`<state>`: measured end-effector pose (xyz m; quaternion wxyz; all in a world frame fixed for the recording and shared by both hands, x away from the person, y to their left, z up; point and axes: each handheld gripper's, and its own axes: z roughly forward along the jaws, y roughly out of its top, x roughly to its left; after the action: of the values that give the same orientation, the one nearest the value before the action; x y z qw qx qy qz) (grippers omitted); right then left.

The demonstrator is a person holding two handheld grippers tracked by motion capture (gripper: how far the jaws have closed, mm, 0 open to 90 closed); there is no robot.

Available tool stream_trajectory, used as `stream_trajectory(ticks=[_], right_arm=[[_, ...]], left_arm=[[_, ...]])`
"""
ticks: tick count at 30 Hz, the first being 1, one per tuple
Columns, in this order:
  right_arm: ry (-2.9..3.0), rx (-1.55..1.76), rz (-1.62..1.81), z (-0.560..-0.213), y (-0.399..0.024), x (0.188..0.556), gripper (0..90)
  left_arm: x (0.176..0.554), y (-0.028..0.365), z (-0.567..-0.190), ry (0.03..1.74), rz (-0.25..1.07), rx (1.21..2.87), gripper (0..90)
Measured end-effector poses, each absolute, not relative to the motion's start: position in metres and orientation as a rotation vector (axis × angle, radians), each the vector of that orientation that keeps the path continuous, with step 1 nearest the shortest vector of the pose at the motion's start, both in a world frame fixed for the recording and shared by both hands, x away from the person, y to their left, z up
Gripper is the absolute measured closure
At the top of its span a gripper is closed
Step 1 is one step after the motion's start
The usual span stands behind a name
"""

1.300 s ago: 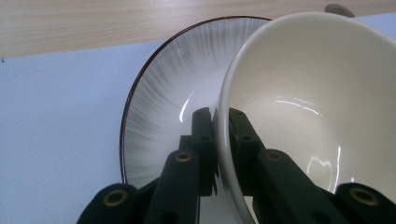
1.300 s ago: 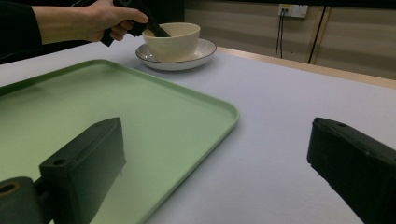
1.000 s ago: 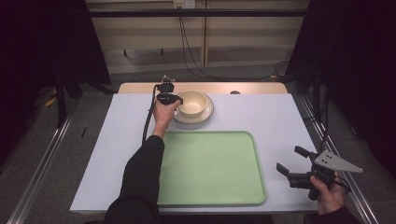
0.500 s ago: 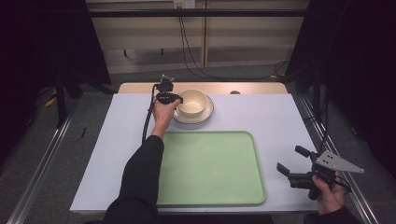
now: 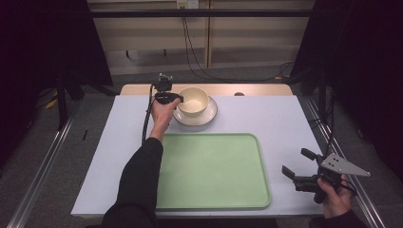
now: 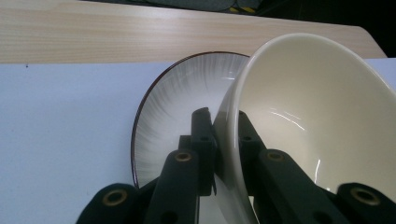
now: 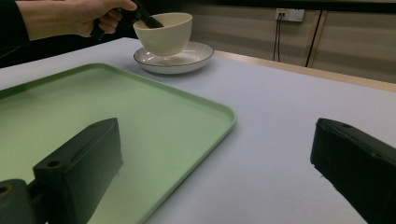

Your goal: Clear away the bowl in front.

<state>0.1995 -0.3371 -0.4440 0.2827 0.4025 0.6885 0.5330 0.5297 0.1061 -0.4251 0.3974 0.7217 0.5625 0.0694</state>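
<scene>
A cream bowl (image 5: 192, 100) sits tilted on a white, dark-rimmed plate (image 5: 209, 115) at the far middle of the table. My left gripper (image 5: 173, 99) is shut on the bowl's near-left rim. In the left gripper view one jaw lies outside the bowl (image 6: 308, 112) wall and the other inside it, above the plate (image 6: 182, 102). In the right gripper view the bowl (image 7: 166, 32) leans over the plate (image 7: 191, 58). My right gripper (image 5: 297, 164) hovers open near the front right corner, with nothing between its fingers.
A large pale green tray (image 5: 209, 171) lies empty at the front middle of the white table, between the two grippers. A wooden strip (image 5: 256, 89) runs along the table's far edge. Dark curtains and metal rails flank the table.
</scene>
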Motion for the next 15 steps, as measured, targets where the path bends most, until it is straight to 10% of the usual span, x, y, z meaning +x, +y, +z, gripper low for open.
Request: stream_trajectory(ticks=[15], right_arm=[[1.848, 1.070, 1.424, -0.444, -0.337, 0.199, 1.9]], left_arm=[[0.518, 0.112, -0.412, 1.385, 0.162, 1.800, 82.8]])
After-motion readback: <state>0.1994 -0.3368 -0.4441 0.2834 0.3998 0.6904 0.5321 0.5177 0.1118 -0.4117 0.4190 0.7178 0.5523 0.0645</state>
